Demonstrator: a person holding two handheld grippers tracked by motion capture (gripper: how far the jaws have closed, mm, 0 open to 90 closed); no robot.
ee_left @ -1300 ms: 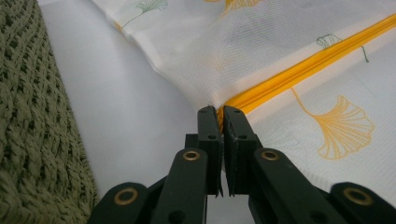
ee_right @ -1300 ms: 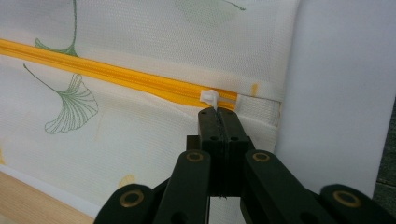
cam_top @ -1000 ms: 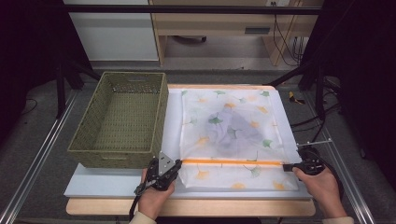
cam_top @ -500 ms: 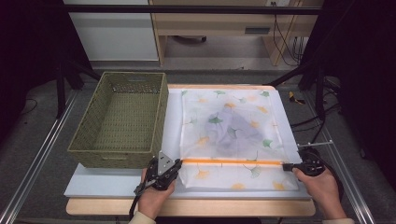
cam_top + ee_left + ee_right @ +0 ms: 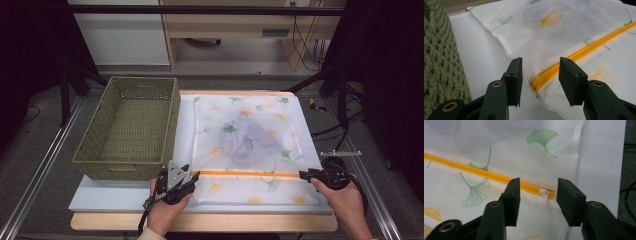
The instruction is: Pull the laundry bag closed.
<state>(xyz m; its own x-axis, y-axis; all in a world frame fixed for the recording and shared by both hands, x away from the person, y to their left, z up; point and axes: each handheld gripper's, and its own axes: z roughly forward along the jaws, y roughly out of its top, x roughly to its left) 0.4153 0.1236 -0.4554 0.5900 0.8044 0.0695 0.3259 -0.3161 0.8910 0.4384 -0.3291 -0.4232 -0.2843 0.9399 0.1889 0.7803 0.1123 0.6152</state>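
Note:
A white mesh laundry bag (image 5: 247, 135) printed with ginkgo leaves lies flat on the white board, with a greyish cloth (image 5: 250, 142) inside it. Its orange zipper (image 5: 245, 174) runs across near the front edge. My left gripper (image 5: 192, 178) sits at the zipper's left end. Its jaws have just been opening and now stand open (image 5: 540, 70), with the zipper end (image 5: 544, 78) lying between them untouched. My right gripper (image 5: 302, 174) is at the right end. Its jaws have just been opening too and now stand open (image 5: 538, 191) around the white zipper pull (image 5: 544, 197).
An empty green woven basket (image 5: 130, 125) stands to the left of the bag, close beside my left gripper (image 5: 439, 62). The white board (image 5: 125, 197) rests on a wooden tabletop. Metal rails run along both sides, and cables lie on the floor to the right.
Both hands have stayed at the two ends of the zipper. The jaws of both grippers look slightly wider apart than before. The bag has not moved.

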